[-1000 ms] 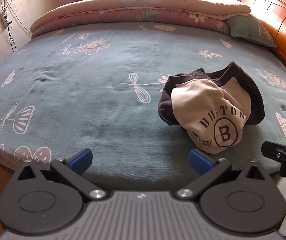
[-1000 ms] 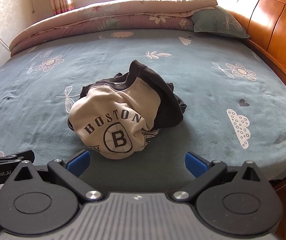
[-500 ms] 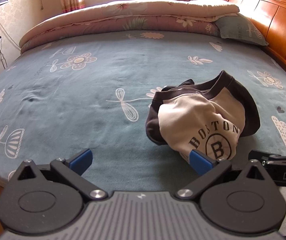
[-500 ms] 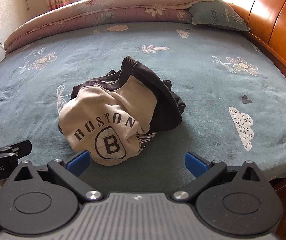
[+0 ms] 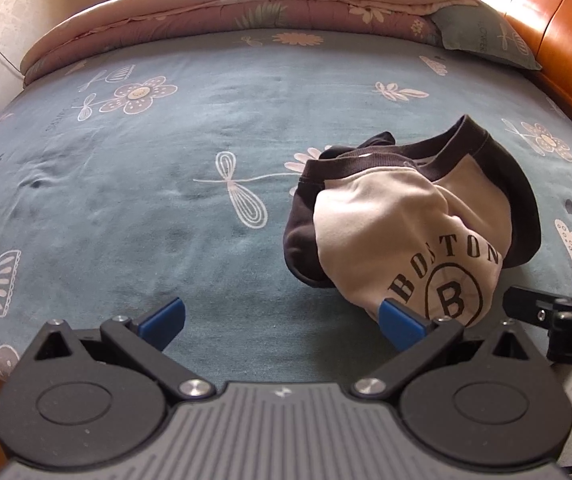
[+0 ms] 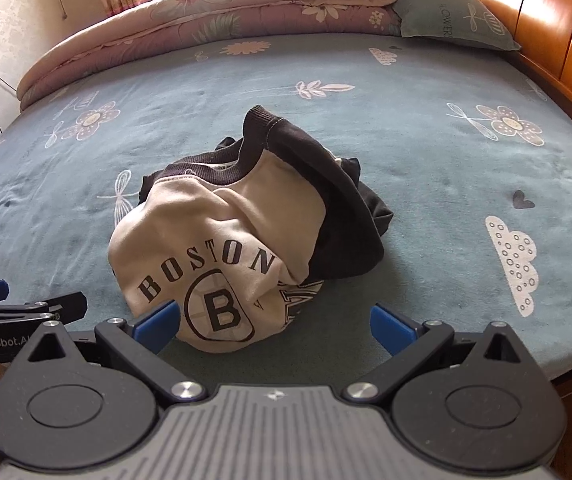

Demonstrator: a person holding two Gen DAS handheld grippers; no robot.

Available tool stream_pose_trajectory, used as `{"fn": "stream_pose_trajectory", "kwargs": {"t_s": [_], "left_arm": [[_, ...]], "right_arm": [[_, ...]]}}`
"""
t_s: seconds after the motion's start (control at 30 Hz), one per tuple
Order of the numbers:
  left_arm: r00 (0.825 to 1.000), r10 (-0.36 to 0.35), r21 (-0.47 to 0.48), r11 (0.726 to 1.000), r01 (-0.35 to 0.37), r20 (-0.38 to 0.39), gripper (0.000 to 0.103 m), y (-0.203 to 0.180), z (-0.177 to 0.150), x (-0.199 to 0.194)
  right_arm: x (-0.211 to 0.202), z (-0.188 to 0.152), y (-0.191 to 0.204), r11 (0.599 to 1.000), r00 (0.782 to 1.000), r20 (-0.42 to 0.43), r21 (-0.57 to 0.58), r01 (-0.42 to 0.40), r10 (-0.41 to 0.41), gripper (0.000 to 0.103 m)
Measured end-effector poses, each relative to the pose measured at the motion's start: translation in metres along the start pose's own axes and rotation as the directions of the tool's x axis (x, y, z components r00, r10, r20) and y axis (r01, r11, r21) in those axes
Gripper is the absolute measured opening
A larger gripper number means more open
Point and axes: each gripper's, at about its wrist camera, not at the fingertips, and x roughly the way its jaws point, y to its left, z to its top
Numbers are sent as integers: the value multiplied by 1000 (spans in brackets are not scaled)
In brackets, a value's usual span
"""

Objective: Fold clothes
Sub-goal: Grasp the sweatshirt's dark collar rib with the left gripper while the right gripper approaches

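Lying crumpled on the teal bedsheet (image 6: 426, 152), the cream-and-black Boston sweatshirt (image 6: 225, 240) is sitting at twelve o'clock of the right gripper (image 6: 271, 326) and two o'clock of the left gripper (image 5: 281, 320); both are gaping wide, gripping nothing.

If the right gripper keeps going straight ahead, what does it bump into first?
Most likely the crumpled Boston sweatshirt. The right gripper is open and pointing just right of its printed front, so the left finger would probably touch the cloth first. Depth is hard to judge.
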Motion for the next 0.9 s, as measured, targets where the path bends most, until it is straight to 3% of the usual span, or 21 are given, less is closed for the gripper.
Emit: {"fn": "stream_pose_trajectory", "kwargs": {"t_s": [0.37,0.63,0.9], "left_arm": [[999,0,-2,1000,0,-37,102,8,13,21],[999,17,-42,999,-19,-33,102,24,26,28],[998,32,-66,997,-36,-61,102,36,30,41]], "right_arm": [[14,17,0,986,998,20,-161,-50,53,103],[22,38,20,938,976,-18,-273,-212,216,103],[77,48,26,910,971,-95,-340,-239,220,103]]}}
